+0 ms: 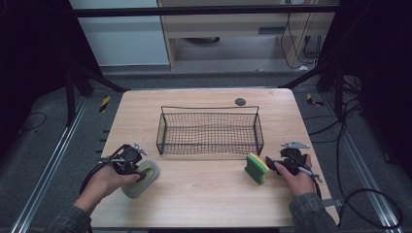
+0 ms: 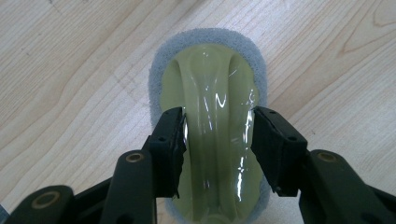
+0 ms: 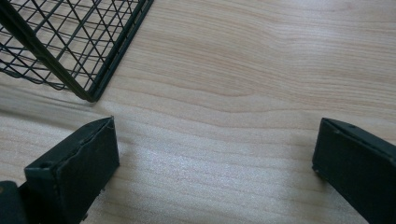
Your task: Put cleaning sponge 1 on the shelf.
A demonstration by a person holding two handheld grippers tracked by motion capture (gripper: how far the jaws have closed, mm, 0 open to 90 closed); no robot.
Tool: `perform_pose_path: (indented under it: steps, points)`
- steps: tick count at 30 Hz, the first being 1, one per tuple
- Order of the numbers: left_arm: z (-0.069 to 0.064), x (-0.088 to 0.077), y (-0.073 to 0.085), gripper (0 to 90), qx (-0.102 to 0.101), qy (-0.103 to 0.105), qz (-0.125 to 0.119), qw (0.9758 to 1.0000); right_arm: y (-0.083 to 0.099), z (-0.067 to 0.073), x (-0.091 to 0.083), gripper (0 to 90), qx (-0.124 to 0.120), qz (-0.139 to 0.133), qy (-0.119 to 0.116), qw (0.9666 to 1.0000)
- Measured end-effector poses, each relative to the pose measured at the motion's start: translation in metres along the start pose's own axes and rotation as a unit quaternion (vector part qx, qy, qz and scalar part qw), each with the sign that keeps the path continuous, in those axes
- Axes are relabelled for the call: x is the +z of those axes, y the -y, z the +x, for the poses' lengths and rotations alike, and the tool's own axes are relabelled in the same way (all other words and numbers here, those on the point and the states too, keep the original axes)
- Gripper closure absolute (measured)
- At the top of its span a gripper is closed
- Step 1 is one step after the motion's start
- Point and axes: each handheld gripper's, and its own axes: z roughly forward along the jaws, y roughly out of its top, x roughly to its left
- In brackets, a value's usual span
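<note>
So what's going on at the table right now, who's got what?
A person works two handheld claws at a light wooden table. The left claw has its jaws around the pale green glossy handle of a grey-edged oval scrub sponge lying on the wood. The right claw is open over bare wood, nothing between its jaws; a green and yellow rectangular sponge sits just beside it. The black wire mesh basket is empty.

No readable text or labels anywhere here.
</note>
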Motion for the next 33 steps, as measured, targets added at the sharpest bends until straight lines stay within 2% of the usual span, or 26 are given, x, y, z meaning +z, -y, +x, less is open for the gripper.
perform_pose_path:
  steps: [3, 6, 8, 16, 18, 21, 22, 23, 28, 29, 33]
  points:
    - [0.002, 0.004, -0.001, 54.5, -0.004, 0.006, 0.003, 1.0000, 0.000, 0.000, 0.000, 0.7, -0.001, 0.000, -0.002, 1.0000]
    - [0.006, 0.006, -0.002, 57.7, -0.006, 0.003, 0.005, 1.0000, 0.000, 0.000, 0.000, 0.7, -0.001, 0.000, -0.002, 1.0000]
    - [0.007, 0.008, -0.001, 59.1, -0.010, 0.009, 0.006, 0.9999, 0.000, 0.000, 0.000, 0.7, -0.001, 0.000, -0.002, 1.0000]
    - [0.006, 0.012, 0.001, 65.4, -0.008, 0.013, 0.009, 0.9998, 0.000, 0.000, 0.000, 0.7, -0.002, -0.001, -0.001, 1.0000]
    - [0.006, 0.010, 0.002, 70.0, -0.003, 0.015, 0.006, 0.9999, 0.000, 0.000, 0.000, 0.7, -0.003, -0.001, -0.001, 1.0000]
    - [0.005, 0.007, 0.004, 70.4, 0.003, 0.010, 0.006, 0.9999, 0.000, 0.000, 0.000, 0.7, -0.003, -0.001, -0.001, 1.0000]
    - [0.004, 0.005, 0.004, 70.4, 0.003, 0.008, 0.002, 1.0000, 0.000, 0.000, 0.000, 0.7, -0.003, -0.001, -0.001, 1.0000]
    - [0.003, 0.000, 0.006, 70.4, 0.009, 0.003, -0.014, 0.9999, 0.000, 0.000, 0.000, 0.7, -0.002, -0.001, -0.001, 1.0000]
    - [-0.003, -0.012, 0.010, 70.4, 0.025, -0.009, -0.036, 0.9990, 0.000, 0.000, 0.000, 0.7, -0.003, -0.001, -0.001, 1.0000]
    - [-0.006, -0.019, 0.011, 70.4, 0.036, -0.019, -0.044, 0.9982, 0.000, 0.000, 0.000, 0.7, -0.003, -0.001, -0.001, 1.0000]
    - [-0.008, -0.026, 0.012, 70.4, 0.046, -0.029, -0.058, 0.9968, 0.000, 0.000, 0.000, 0.7, -0.002, 0.000, -0.001, 1.0000]
